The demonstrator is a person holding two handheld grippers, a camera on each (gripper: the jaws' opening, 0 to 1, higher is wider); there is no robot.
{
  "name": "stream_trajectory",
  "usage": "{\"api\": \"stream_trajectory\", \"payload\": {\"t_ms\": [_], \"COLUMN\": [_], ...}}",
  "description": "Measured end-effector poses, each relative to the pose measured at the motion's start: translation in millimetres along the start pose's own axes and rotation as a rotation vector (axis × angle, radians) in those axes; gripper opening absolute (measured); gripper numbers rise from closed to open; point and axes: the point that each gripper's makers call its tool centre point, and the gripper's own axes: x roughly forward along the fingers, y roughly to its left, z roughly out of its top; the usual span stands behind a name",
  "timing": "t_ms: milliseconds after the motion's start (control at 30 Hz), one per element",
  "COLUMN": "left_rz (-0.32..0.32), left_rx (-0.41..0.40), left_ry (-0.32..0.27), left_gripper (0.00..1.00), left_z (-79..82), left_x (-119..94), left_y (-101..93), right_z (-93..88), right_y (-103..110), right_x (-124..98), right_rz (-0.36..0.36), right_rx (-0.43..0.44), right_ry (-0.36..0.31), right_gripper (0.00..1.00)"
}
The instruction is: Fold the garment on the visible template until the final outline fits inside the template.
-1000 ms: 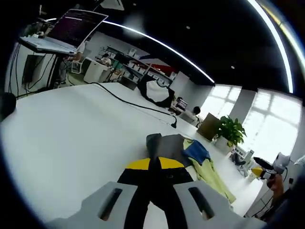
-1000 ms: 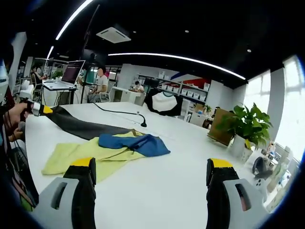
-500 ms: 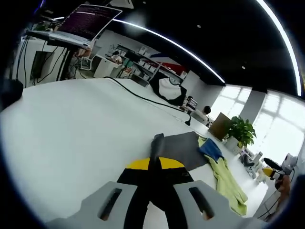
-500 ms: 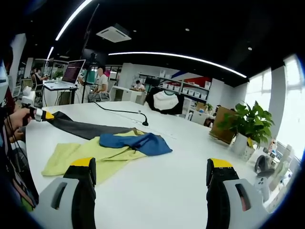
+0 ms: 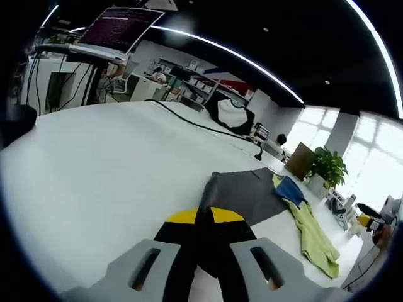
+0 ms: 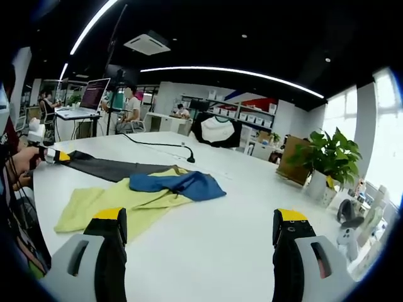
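A garment pile lies on the white table (image 6: 208, 226): a dark grey piece (image 5: 242, 195) (image 6: 110, 168), a blue piece (image 6: 182, 183) (image 5: 291, 189) and a yellow-green piece (image 6: 123, 202) (image 5: 313, 231). My left gripper (image 5: 204, 217) is shut on the edge of the dark grey piece, the cloth pinched between its yellow-tipped jaws. That gripper (image 6: 55, 155) also shows at the left of the right gripper view, in a person's hand, drawing the grey cloth out flat. My right gripper (image 6: 200, 234) stands open above bare table, in front of the pile.
A black cable (image 5: 189, 121) with a small microphone (image 6: 190, 158) runs across the far table. A laptop (image 5: 110, 34) stands on a raised stand at the left. A potted plant (image 6: 329, 167) and a white and black shirt (image 6: 217, 132) stand at the far side.
The left gripper has pulled the grey piece farther out from the pile, so it lies wider and flatter. The right gripper has stayed open and nearly still.
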Motion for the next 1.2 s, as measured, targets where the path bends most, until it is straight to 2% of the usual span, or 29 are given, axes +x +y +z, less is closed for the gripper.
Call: {"api": "stream_trajectory", "payload": {"t_ms": [233, 333, 433, 500, 600, 767, 800, 867, 933, 1000, 1033, 1200], "left_rz": [0.003, 0.041, 0.045, 0.034, 0.038, -0.029, -0.044, -0.047, -0.042, -0.043, -0.039, 0.004], "left_rx": [0.021, 0.112, 0.186, 0.247, 0.336, 0.385, 0.427, 0.450, 0.435, 0.408, 0.392, 0.385], "left_ry": [-0.020, -0.048, -0.060, -0.083, -0.083, -0.129, -0.130, -0.112, -0.086, -0.065, -0.063, -0.070], "left_gripper": [0.06, 0.10, 0.11, 0.15, 0.22, 0.38, 0.41, 0.47, 0.46, 0.39, 0.36, 0.33], "left_z": [-0.5, 4.3, 8.1, 12.8, 14.0, 20.9, 21.3, 17.1, 12.3, 8.5, 8.0, 11.0], "left_x": [1, -2, -6, -9, -11, -16, -17, -16, -13, -12, -12, -12], "left_y": [-3.8, 1.1, -0.3, -3.7, -5.1, -21.8, -25.3, -26.8, -22.7, -19.3, -17.6, -7.9], "right_z": [-2.9, -6.1, -8.4, -9.2, -9.0, -9.3, -9.5, -10.2, -10.4, -9.7, -9.1, -8.0], "right_y": [-1, -3, -5, -5, -4, -1, -1, -1, -1, 0, 0, -2], "right_x": [-1, -2, -2, -2, -1, 0, 0, 0, 0, 0, -1, -3], "right_rz": [0.003, 0.001, 0.000, 0.001, 0.006, 0.012, 0.012, 0.013, 0.015, 0.015, 0.015, 0.009], "right_rx": [0.004, 0.012, 0.017, 0.020, 0.022, 0.023, 0.024, 0.026, 0.027, 0.027, 0.025, 0.028], "right_ry": [0.003, 0.007, 0.011, 0.013, 0.012, 0.013, 0.014, 0.016, 0.018, 0.017, 0.016, 0.013], "right_gripper": [0.99, 0.99, 0.99, 0.99, 0.99, 0.99, 0.99, 0.99, 0.99, 0.99, 0.99, 0.98]}}
